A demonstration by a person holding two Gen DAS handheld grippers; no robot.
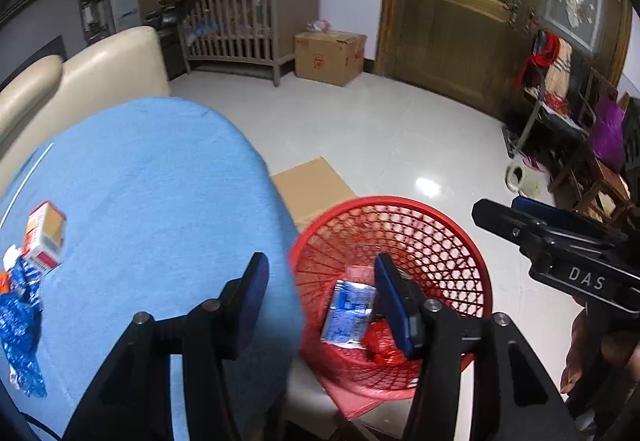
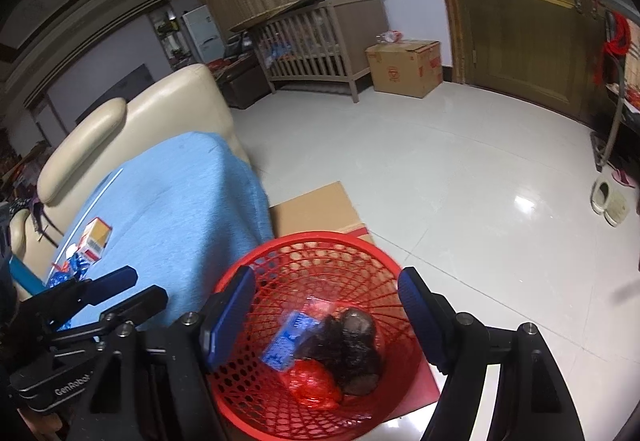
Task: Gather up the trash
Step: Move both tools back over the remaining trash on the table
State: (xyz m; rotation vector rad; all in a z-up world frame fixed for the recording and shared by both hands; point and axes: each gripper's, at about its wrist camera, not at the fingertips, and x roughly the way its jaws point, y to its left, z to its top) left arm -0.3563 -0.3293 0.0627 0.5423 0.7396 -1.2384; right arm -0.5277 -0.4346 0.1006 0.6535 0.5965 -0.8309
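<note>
A red mesh basket (image 1: 440,233) stands on the floor beside the blue-covered table (image 1: 160,181). In it lie a blue packet (image 1: 348,315), a crumpled red wrapper (image 1: 380,345) and a dark crumpled lump (image 2: 348,349). My left gripper (image 1: 322,293) hangs open over the table edge and basket rim, with nothing between its fingers. Over the basket (image 2: 312,241) my right gripper (image 2: 324,289) is open and empty too. On the table's left side remain a small white and orange box (image 1: 44,237) and a blue crinkled wrapper (image 1: 20,321).
A flat cardboard sheet (image 1: 312,181) lies on the white tile floor behind the basket. A cream sofa (image 1: 100,69) backs the table. Farther off are a wooden crib (image 1: 240,25), a cardboard box (image 1: 328,57) and a wooden door (image 1: 460,21).
</note>
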